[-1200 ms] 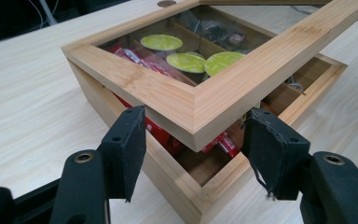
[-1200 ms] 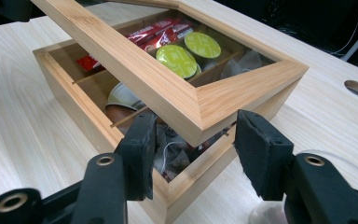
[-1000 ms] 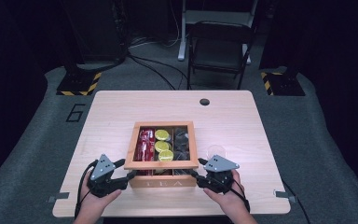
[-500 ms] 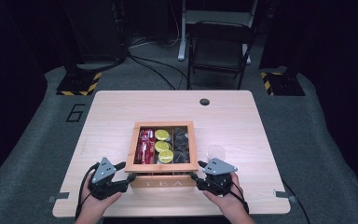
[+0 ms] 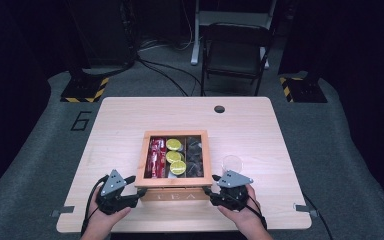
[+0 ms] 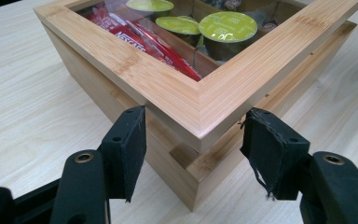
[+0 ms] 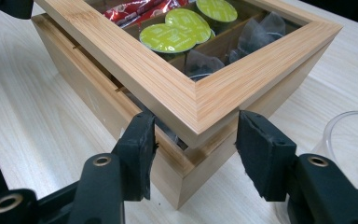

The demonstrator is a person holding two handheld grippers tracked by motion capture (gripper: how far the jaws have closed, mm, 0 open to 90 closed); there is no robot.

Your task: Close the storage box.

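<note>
A bamboo tea box [image 5: 175, 195] stands at the table's near middle. Its glass-windowed lid [image 5: 176, 181] is lifted a little off the base at the front. Inside lie red sachets [image 5: 157, 157], green capsules [image 5: 174, 156] and dark tea bags [image 5: 195, 155]. My left gripper [image 5: 136, 186] straddles the lid's front-left corner [image 6: 200, 126], pads touching both edges; its jaws have just been opening slightly with the lid still between them. My right gripper [image 5: 210, 184] holds the lid's front-right corner [image 7: 200, 116] the same way.
A clear plastic cup [image 5: 231, 163] stands just right of the box, close to my right gripper. The light wooden table [image 5: 125, 125] has a cable hole [image 5: 219, 108] at the back. A folding chair [image 5: 235, 55] stands beyond the far edge.
</note>
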